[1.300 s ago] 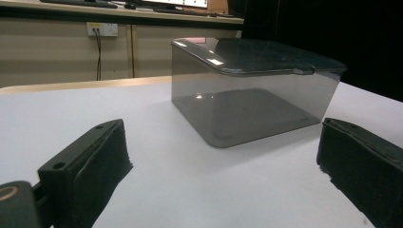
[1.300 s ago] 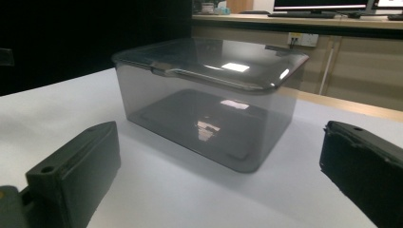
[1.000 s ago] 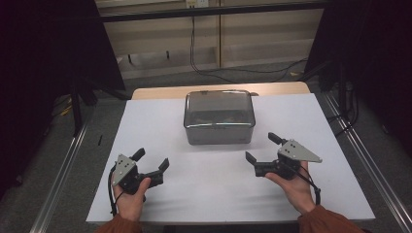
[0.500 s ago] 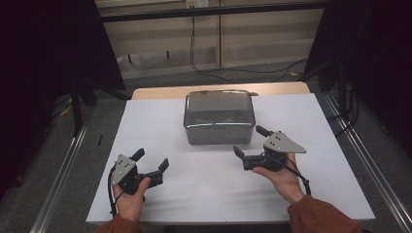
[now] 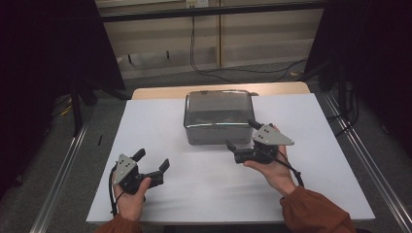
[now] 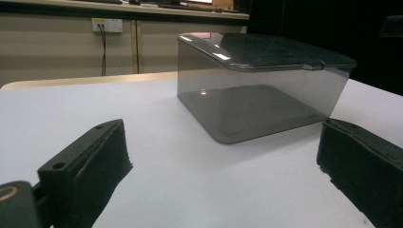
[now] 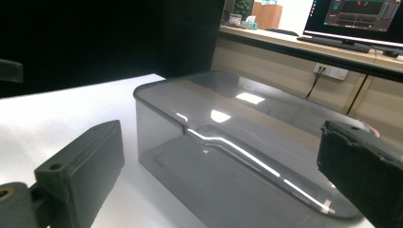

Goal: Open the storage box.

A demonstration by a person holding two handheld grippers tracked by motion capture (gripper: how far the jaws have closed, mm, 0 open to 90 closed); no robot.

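Smoky plastic lidded box (image 5: 217, 115) is being neared: right gripper (image 5: 241, 134) is advancing, wide open, empty; left gripper (image 5: 151, 162) idling open, empty.

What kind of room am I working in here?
Probably a lab or office test bench: a white table holding one lidded box, a monitor on a counter behind, wall sockets with cables, and dark screens at both sides.
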